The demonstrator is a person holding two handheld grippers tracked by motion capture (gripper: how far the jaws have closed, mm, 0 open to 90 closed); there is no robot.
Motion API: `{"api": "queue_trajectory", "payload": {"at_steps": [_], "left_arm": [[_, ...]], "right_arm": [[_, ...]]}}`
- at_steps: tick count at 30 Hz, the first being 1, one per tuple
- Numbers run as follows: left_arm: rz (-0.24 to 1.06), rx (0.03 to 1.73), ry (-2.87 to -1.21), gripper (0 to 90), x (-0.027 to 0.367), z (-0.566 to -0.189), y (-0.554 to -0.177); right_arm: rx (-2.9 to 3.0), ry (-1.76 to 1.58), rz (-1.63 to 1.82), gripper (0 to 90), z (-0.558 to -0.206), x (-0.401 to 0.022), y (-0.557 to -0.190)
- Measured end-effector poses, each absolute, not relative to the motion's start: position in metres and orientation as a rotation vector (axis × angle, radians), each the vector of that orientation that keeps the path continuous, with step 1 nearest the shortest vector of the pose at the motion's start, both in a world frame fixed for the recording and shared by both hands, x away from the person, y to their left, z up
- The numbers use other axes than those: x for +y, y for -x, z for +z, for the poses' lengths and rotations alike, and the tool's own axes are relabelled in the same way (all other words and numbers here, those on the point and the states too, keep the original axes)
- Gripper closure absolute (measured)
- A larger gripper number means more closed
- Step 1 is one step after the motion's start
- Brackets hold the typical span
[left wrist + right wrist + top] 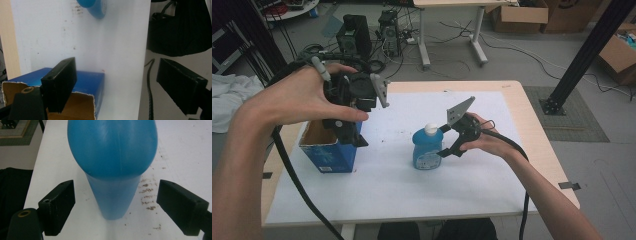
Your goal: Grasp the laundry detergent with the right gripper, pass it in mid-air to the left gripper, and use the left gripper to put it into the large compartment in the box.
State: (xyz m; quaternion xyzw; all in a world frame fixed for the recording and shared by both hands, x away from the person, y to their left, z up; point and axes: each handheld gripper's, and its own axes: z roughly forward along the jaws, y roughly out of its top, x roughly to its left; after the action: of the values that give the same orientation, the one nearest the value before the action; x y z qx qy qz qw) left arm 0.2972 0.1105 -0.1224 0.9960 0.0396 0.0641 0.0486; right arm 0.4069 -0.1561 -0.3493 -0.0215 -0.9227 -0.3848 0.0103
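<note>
- Our right gripper (446, 141) has its jaws spread wide, and nothing is pinched yet.
- The blue soap bottle (427, 148) stands upright on the white table top (452, 185), right ahead of those fingers. In the right gripper view the bottle (112, 165) sits between the two black pads, with a gap of bare table on each side, so they're apart from it, not touching.
- Its white cap (431, 129) sits above the level of the fingertips in the high view.
- Brownish specks mark the table beside the far right pad (182, 206).
- Our left gripper (349, 132) hangs over the torn-open blue cardboard box (328, 152), jaws wide apart too, holding nothing.
- In the left gripper view one pad (60, 83) is above the box's open cardboard mouth (75, 105), the other well off past the table edge.
- The bottle is well beyond the left fingertips, near the top of that view.
</note>
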Motion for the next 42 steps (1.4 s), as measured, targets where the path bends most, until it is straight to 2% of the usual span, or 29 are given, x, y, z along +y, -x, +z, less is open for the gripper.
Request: {"api": "queue_trajectory", "payload": {"at_steps": [23, 42], "left_arm": [[0.194, 0.130, -3.038, 17.4, 0.115, -0.124, -0.294], [0.194, 0.143, -3.035, 17.5, 0.118, -0.126, -0.293]], "right_arm": [[-2.818, 0.056, -1.322, 15.6, -0.374, -0.148, -0.405], [-2.792, 0.020, -1.309, 26.4, -0.381, -0.138, -0.406]]}}
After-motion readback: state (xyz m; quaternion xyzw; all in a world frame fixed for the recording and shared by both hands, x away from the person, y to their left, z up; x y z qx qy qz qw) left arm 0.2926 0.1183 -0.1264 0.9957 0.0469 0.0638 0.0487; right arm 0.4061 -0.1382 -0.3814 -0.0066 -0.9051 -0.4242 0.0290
